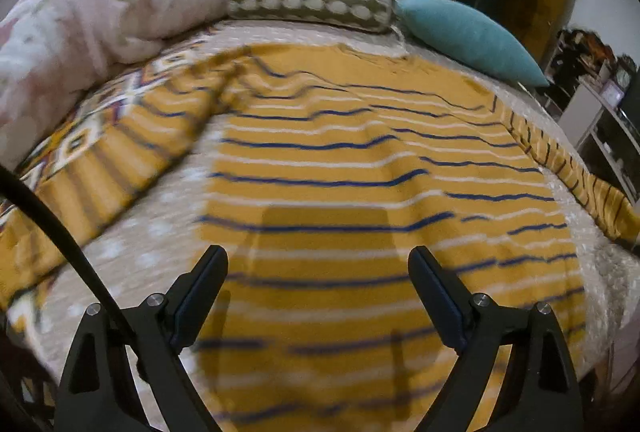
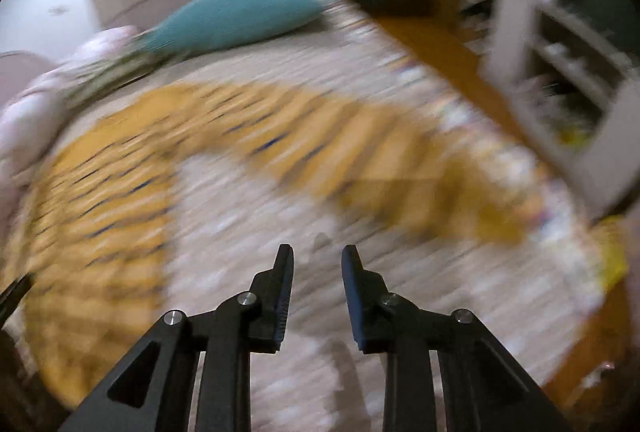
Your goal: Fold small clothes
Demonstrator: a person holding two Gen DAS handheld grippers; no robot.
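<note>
- A mustard-yellow long-sleeved knit top with thin navy and white stripes [image 1: 360,160] lay spread flat on a pale beige dotted bedspread [image 1: 160,228], filling the centre of the left wrist view; one sleeve ran toward the lower left, the other along the right edge of the frame.
- The left gripper [image 1: 318,260] hovered over the lower middle of the top's body with its fingers wide apart and nothing between them; its shadow fell on the cloth just ahead.
- The right gripper [image 2: 318,258] hung over bare bedspread at the lower centre of its own view, fingers moderately apart and empty. That view was heavily smeared, so fine detail was unreadable.
- In the right view the top's right sleeve [image 2: 380,152] crossed the middle of the frame, above and right of the fingertips.
- Judgement: no fold looked started, and the step in hand was reaching for grasp points.
- To do it well, each gripper should pinch a single layer at a sleeve cuff or hem corner, lift only slightly, and carry it across the body evenly to avoid dragging wrinkles into the fabric.
- A pink floral duvet [image 1: 100,16], a patterned bolster [image 1: 312,6] and a teal cushion [image 1: 468,32] sat along the top of the frame, well apart from the work.
</note>
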